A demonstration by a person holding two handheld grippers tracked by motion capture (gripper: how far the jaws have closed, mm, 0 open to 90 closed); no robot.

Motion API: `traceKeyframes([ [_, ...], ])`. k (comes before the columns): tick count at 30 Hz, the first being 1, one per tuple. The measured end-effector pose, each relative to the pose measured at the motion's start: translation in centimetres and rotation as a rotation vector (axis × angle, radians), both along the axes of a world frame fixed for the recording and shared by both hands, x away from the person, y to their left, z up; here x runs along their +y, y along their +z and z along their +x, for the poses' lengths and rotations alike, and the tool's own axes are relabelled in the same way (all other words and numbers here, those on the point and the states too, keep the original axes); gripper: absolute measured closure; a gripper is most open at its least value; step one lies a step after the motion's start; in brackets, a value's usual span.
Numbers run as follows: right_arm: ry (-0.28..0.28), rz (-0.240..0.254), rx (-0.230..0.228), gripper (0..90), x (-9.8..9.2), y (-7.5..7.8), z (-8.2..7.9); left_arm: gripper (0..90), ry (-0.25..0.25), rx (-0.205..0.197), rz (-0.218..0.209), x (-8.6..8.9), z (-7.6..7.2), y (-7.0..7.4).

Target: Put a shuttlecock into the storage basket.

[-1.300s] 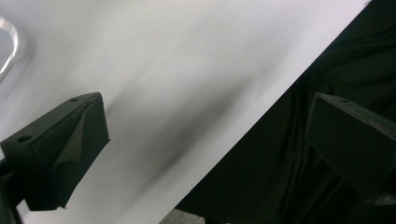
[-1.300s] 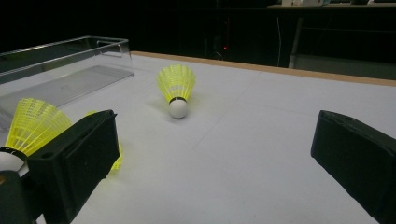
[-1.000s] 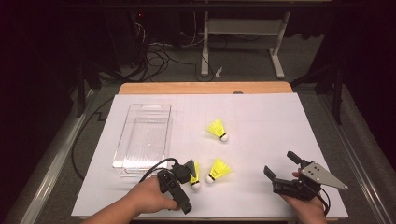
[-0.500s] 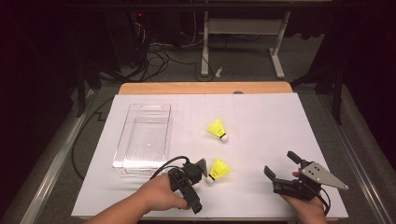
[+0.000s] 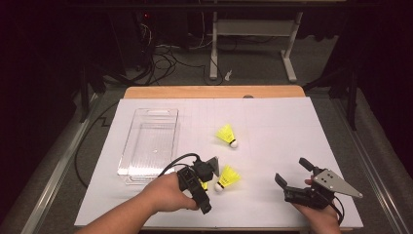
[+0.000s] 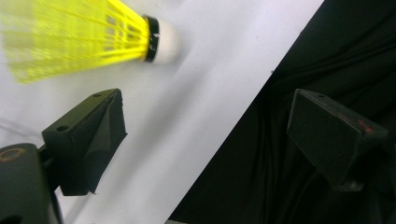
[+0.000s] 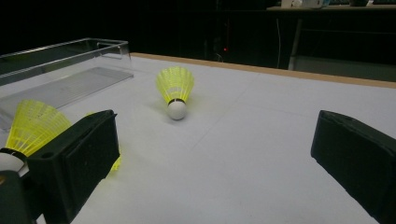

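High view: a person's two forearms enter from the bottom edge over a white paper-covered tabletop (image 5: 272, 122), each hand carrying black two-jaw tongs. Left tongs (image 5: 207, 178) sit tilted over the near middle of the tabletop, beside a yellow mesh-skirted shuttlecock with a white cork tip (image 5: 227, 177) that lies on its side just to their right; a sliver of yellow shows under the tongs' body, too hidden to identify. Left gripper view: the jaws of the left tongs (image 6: 205, 135) stand wide, having just been closing a little, with nothing between them; the near shuttlecock (image 6: 84, 37) lies beyond the left jaw, blurred, apart from both pads, and the tabletop's near edge runs diagonally between the jaws. Right tongs (image 5: 291, 171) rest near the right front corner, jaws spread wide and empty; the right gripper view confirms the open gap (image 7: 210, 154). A second yellow shuttlecock (image 5: 228, 135) lies farther back, near the centre, cork toward the person. A clear rectangular plastic tray (image 5: 141, 161) stands empty at left, well apart from the right tongs.
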State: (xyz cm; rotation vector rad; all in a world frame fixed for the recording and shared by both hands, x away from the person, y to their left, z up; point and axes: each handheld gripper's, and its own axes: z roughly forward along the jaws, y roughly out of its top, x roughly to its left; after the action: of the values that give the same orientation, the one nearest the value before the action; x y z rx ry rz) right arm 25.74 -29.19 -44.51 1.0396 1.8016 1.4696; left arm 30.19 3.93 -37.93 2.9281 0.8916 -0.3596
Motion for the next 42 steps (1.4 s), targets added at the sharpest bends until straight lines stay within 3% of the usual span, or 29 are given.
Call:
traceKeyframes([
  [4,0.001,-0.001,-0.001,1.6,0.0,0.0,0.0,13.5,0.018,-0.013,-0.009,0.2,0.8,0.8],
  [12,-0.002,0.002,0.000,1.6,-0.1,0.0,0.0,14.5,0.068,-0.021,-0.017,0.5,2.7,1.1],
  [18,-0.001,0.002,0.000,1.6,0.0,0.0,0.0,16.0,0.065,-0.052,-0.039,0.4,3.7,1.6],
  [23,0.001,0.002,0.001,1.6,0.0,0.0,0.0,18.0,0.085,-0.065,-0.020,0.4,4.4,0.9],
  [29,0.000,0.001,-0.002,1.6,0.0,0.0,0.0,24.1,0.098,-0.077,-0.034,0.0,4.8,0.3],
  [33,0.001,0.000,0.000,1.6,0.0,0.0,0.0,26.7,0.119,-0.086,-0.013,0.0,5.3,-0.2],
  [42,0.001,0.001,0.001,1.6,-0.1,0.0,0.0,38.6,0.118,-0.049,-0.026,0.4,6.4,-1.0],
])
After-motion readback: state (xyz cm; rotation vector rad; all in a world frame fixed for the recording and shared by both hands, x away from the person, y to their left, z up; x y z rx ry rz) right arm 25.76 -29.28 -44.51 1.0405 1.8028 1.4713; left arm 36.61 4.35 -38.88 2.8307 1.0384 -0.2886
